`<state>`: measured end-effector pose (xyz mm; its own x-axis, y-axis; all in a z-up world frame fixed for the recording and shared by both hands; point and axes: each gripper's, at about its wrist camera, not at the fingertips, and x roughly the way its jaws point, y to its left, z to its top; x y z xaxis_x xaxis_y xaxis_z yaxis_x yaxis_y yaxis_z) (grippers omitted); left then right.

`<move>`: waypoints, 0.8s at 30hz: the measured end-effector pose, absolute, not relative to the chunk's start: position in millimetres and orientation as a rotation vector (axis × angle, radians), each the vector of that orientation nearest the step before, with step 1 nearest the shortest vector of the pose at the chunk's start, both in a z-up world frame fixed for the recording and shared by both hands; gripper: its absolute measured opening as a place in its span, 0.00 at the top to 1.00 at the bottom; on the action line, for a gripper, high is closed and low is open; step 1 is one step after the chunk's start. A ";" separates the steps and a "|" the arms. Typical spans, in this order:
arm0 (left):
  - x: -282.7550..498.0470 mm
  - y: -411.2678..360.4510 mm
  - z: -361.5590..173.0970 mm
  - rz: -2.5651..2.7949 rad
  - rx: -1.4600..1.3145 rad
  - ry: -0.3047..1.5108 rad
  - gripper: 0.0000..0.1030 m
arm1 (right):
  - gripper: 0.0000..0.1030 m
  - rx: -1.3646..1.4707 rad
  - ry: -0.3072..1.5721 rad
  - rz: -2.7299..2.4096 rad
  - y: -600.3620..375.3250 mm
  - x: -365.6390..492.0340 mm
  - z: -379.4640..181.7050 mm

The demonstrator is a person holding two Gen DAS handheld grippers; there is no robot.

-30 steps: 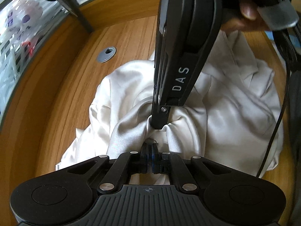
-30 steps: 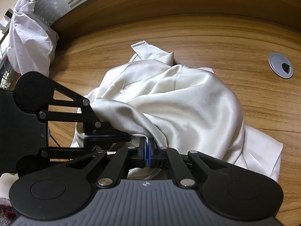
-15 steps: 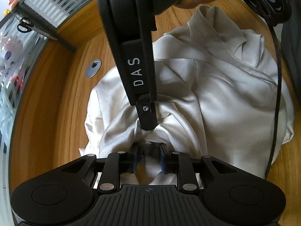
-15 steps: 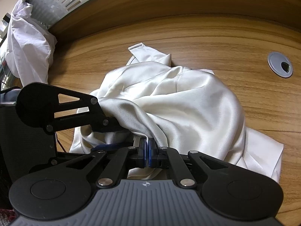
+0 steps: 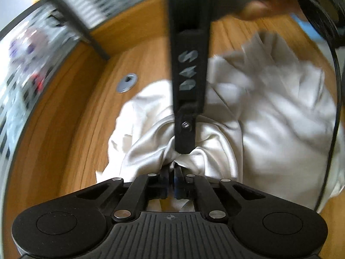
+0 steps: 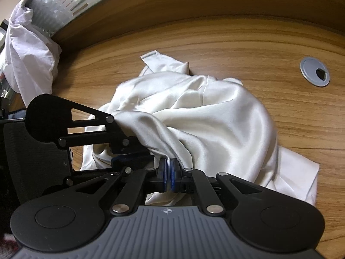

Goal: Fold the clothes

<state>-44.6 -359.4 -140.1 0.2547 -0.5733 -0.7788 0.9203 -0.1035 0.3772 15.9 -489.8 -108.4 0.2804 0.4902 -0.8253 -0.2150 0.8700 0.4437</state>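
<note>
A cream satin garment [image 6: 207,116] lay crumpled in a loose heap on the wooden table [image 6: 237,41], near the middle of the surface, with a grey cable grommet [image 6: 314,74] set into the wood well apart to its right and a white cloth [image 6: 28,49] draped at the far left edge. The left gripper [image 5: 171,173] stood with its jaws nearly together, pinching a bunched ridge of the satin at the near side of the heap. The right gripper [image 6: 169,172] met the same gathered ridge just beside it, and in the left wrist view its finger came down onto the cloth from above; its jaws had just been opening slightly, a narrow gap showing between the blue pads [image 6: 165,172], with a thin fold of fabric running to them (whether the pads were pressing on that fold could not be told from the pictures). A hand [image 5: 265,2] held the right tool at the top of the left wrist view, which was blurred. The fabric appeared light, very soft and glossy, so it would probably slide easily through the pads and drape rather than keep a crease. A firmer purchase was likely at a seam, hem or the banded end [image 6: 151,56] lying at the far side of the heap, where the layers were thicker than in the smooth open panels.
</note>
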 end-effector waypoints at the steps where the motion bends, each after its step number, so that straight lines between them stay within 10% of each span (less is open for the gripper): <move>1: -42.0 -357.0 -133.2 -1.316 0.995 0.458 0.94 | 0.84 0.269 1.190 0.489 -492.2 14.3 -103.3; 9: -20.5 -308.5 -80.1 -1.255 0.454 0.736 0.95 | 0.20 0.223 1.021 0.584 -527.3 -21.7 -47.6; 24: -3.3 -237.3 -51.5 -1.095 -0.117 0.858 0.95 | 0.13 -0.334 0.884 0.574 -441.6 -33.1 -82.6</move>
<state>-3.3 -237.3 -51.5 0.1798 -0.8147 -0.5512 0.7300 0.4862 -0.4804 -33.1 -441.6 -82.6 0.4988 0.3308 -0.8011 -0.5973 0.8010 -0.0411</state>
